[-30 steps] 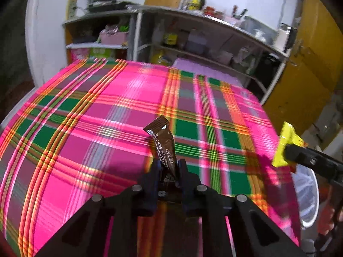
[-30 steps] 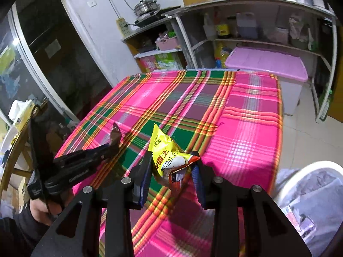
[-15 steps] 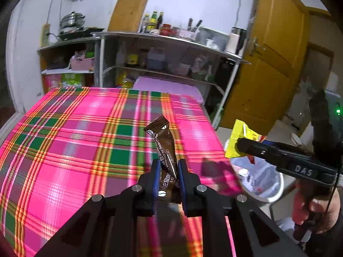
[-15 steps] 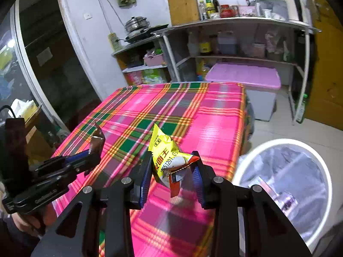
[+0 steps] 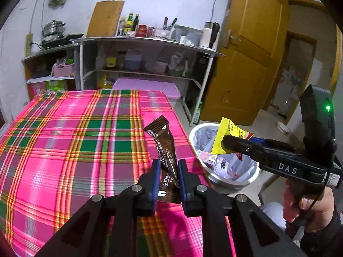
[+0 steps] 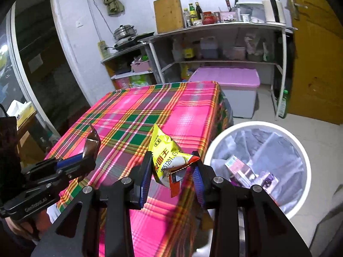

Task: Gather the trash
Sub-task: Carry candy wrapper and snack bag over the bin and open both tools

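Observation:
My left gripper [image 5: 168, 167] is shut on a brown coffee sachet [image 5: 163, 141] that stands upright between its pads, above the right edge of the plaid table [image 5: 64, 139]. My right gripper [image 6: 172, 167] is shut on a yellow snack wrapper [image 6: 165, 156], held near the table's corner, left of the white trash bin [image 6: 304, 171]. In the left wrist view the right gripper [image 5: 225, 143] holds the yellow wrapper [image 5: 223, 137] over the bin [image 5: 194, 135]. In the right wrist view the left gripper [image 6: 85, 160] with the sachet [image 6: 92, 143] is at the left.
The bin is lined with a clear bag and holds several wrappers [image 6: 238, 165]. Metal shelves [image 5: 139, 42] with bottles and jars stand behind the table. A purple-lidded box [image 6: 227, 77] sits under them. A yellow door [image 5: 246, 64] is at the right.
Both grippers have moved right toward the bin, each still holding its wrapper. The right gripper's yellow wrapper now hangs over the bin in the left wrist view.

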{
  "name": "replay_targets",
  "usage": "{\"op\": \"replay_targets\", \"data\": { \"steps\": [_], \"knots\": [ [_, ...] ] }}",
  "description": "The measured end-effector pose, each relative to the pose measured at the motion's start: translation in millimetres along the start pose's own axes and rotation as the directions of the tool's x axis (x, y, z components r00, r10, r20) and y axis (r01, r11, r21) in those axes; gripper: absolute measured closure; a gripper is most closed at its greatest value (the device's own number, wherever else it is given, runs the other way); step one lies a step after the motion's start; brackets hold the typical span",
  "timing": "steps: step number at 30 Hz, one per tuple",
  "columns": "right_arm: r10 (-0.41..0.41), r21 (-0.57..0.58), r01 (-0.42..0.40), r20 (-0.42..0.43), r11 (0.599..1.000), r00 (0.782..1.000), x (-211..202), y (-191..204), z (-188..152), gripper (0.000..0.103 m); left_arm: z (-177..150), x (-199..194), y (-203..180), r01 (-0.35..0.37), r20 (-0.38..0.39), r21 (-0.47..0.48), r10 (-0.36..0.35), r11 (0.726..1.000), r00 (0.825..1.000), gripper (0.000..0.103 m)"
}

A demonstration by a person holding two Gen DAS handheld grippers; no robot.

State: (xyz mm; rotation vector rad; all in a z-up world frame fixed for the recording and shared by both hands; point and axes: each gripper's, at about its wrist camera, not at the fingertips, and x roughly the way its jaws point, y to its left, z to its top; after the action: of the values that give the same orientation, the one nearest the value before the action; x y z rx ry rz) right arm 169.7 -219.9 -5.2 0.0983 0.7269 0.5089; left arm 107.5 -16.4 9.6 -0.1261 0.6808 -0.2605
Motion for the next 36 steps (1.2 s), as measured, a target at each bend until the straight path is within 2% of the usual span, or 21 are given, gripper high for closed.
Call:
{"op": "replay_targets", "data": {
  "steps": [18,36],
  "knots": [
    [-0.060,0.056,0.059,0.025,0.997,0.998,-24.3,-31.2,-10.5,0.066,0.0,15.3,-29.4,0.048,-0.029,0.053,-0.046,0.997,0.999,0.086],
    [-0.156,0.146,0.153,0.008,0.977,0.988,-29.6,-84.2,-18.3,0.066,12.3,62.7,-64.6,0.117,-0.079,0.108,-0.108,0.987,0.991,0.086]
  ]
}}
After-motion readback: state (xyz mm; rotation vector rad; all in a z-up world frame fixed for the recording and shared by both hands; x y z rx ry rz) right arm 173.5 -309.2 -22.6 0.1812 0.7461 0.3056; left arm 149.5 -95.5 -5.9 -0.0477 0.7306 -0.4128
